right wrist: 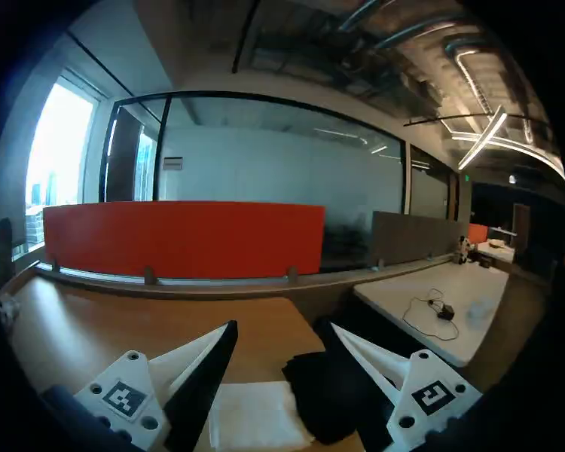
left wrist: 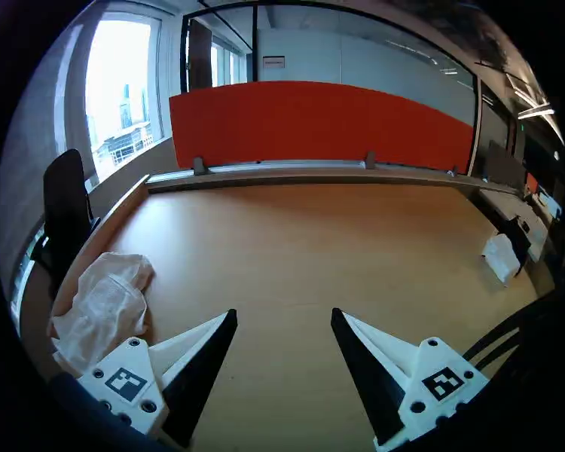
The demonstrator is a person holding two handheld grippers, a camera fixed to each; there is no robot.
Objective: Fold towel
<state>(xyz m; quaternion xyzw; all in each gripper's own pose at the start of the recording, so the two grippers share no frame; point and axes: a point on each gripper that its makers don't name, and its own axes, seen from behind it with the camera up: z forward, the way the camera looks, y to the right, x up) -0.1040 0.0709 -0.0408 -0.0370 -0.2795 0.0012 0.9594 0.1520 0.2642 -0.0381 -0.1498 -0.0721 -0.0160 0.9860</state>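
White towel [left wrist: 105, 305], crumpled, at eight o'clock on wooden desk [left wrist: 297, 248]; my left gripper [left wrist: 283, 312] and right gripper [right wrist: 282, 325] gape wide, empty.

The left tool [left wrist: 284, 316] and right tool [right wrist: 282, 328] have white pointed fingers [left wrist: 183, 354], black inside. Each finger carries screws [left wrist: 134, 343] and a square marker [left wrist: 126, 383].

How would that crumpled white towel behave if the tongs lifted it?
Probably floppy: the towel lies in soft, creased heaps, so it would likely sag. It looks thin, so probably light. Unlikely to roll on the table.
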